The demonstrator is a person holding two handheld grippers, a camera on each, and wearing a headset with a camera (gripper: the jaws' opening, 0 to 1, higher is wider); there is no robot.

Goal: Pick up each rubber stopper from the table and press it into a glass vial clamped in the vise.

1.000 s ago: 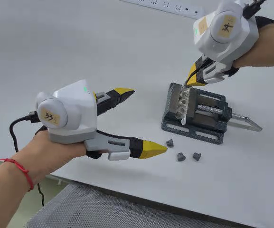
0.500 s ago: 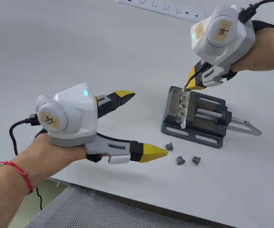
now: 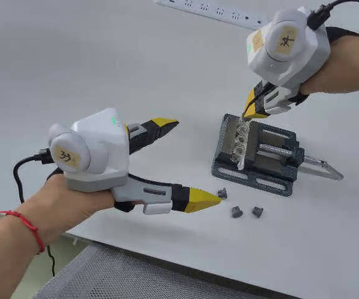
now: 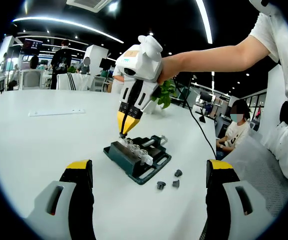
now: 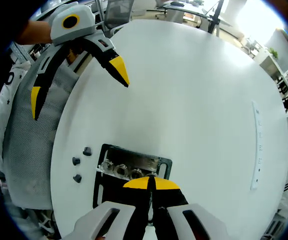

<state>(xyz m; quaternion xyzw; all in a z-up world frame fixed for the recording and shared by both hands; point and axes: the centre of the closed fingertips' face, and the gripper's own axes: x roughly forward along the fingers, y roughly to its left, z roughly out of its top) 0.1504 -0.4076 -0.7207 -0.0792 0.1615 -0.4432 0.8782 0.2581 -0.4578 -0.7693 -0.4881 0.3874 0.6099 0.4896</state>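
Note:
A dark metal vise (image 3: 263, 163) stands on the white table and clamps a row of several clear glass vials (image 3: 240, 138). Three small grey rubber stoppers (image 3: 236, 212) lie loose on the table just in front of it. My right gripper (image 3: 248, 115) hangs shut a little above the far end of the vial row, and nothing shows between its yellow tips. In the right gripper view the shut tips (image 5: 151, 183) sit over the vials (image 5: 129, 172). My left gripper (image 3: 188, 162) is wide open to the left of the vise, its lower fingertip beside the nearest stopper (image 3: 222, 194).
A white power strip (image 3: 219, 10) lies along the table's far edge. The vise handle (image 3: 323, 167) sticks out to the right. The table's front edge runs just below the stoppers, with a grey mesh chair (image 3: 135, 277) beyond it. People sit at other tables in the background (image 4: 64, 60).
My right gripper has lifted slightly up and away from the vial row, still shut. The left gripper has stayed open in about the same place.

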